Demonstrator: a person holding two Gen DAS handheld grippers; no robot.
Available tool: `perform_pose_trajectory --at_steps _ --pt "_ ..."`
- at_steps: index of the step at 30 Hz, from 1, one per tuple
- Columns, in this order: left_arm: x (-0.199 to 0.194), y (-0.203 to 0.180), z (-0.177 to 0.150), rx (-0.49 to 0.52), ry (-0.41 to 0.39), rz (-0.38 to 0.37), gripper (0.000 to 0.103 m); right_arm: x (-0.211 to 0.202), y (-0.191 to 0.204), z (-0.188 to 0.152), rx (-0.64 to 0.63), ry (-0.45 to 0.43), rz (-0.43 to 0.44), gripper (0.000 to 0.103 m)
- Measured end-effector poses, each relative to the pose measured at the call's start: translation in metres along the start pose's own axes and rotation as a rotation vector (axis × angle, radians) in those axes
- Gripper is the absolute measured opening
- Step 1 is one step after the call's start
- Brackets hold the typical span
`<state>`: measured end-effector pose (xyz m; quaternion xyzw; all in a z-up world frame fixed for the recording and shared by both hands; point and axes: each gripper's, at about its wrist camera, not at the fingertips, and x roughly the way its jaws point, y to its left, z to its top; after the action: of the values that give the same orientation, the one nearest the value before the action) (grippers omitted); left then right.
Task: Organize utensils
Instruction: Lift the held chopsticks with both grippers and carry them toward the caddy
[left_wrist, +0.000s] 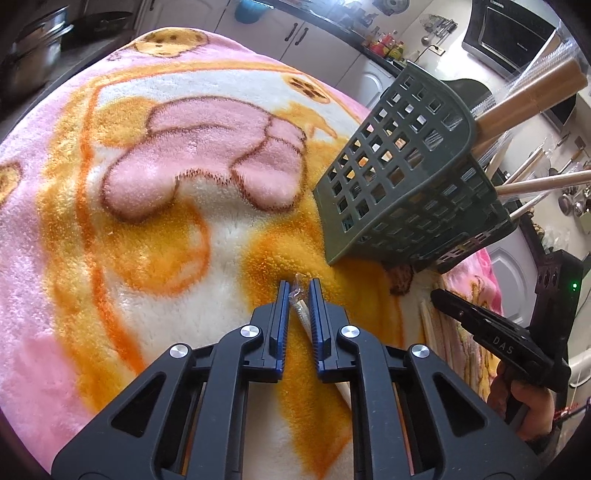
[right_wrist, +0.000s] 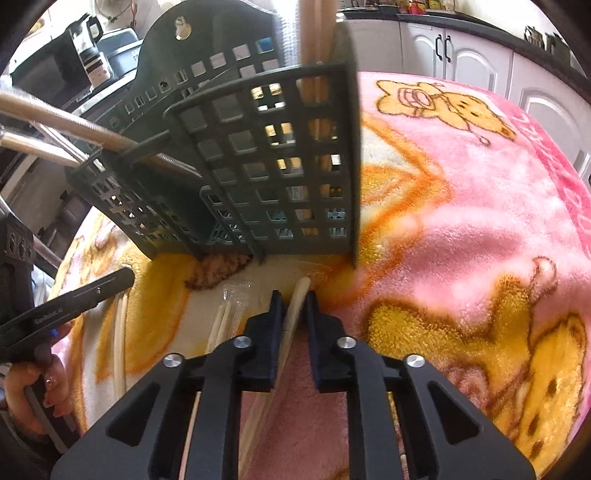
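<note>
Black linkage arms fill the foreground of both wrist views. Left gripper (left_wrist: 299, 286) jaws stand nearly together over a plastic-wrapped wooden stick (left_wrist: 300, 309) lying on the fleece blanket (left_wrist: 147, 206); pads appear to pinch it, though a sliver of gap shows on either side. Right gripper (right_wrist: 293, 297) likewise closed down on a bare wooden utensil handle (right_wrist: 298, 295), whose tip pokes out past the fingertips toward the basket.

Green lattice caddy (right_wrist: 266, 155) stands just beyond both grippers, on the blanket. Several wooden handles (left_wrist: 532, 99) already stick out of its compartments, so part of the sorting looks done.

Left to do: wrapped chopsticks (right_wrist: 221, 321) and other pale sticks (right_wrist: 119, 332) lie loose on the blanket between the two grippers. Judging by this, the task is mid-way; the two gripped pieces are not yet lifted to the caddy.
</note>
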<state>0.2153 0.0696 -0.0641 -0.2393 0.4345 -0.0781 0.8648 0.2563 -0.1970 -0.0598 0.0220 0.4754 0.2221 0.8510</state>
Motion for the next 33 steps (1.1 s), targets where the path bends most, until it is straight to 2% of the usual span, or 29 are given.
perform_pose_trajectory --at_steps 9,17,27,33 --pt "-0.013 0.001 -0.003 -0.019 -0.015 -0.052 0.005 -0.034 0.001 -0.003 0.015 -0.069 0.076 0.006" --pt "-0.055 -0.031 -0.005 0.049 -0.090 -0.130 0.004 -0.079 0.015 -0.002 -0.022 -0.179 0.134 0.006" --pt "-0.097 -0.076 -0.002 0.135 -0.163 -0.231 0.003 -0.130 0.030 -0.005 -0.072 -0.317 0.140 0.006" --pt "-0.108 -0.094 0.000 0.174 -0.180 -0.278 0.003 -0.150 0.028 -0.010 -0.072 -0.371 0.138 0.006"
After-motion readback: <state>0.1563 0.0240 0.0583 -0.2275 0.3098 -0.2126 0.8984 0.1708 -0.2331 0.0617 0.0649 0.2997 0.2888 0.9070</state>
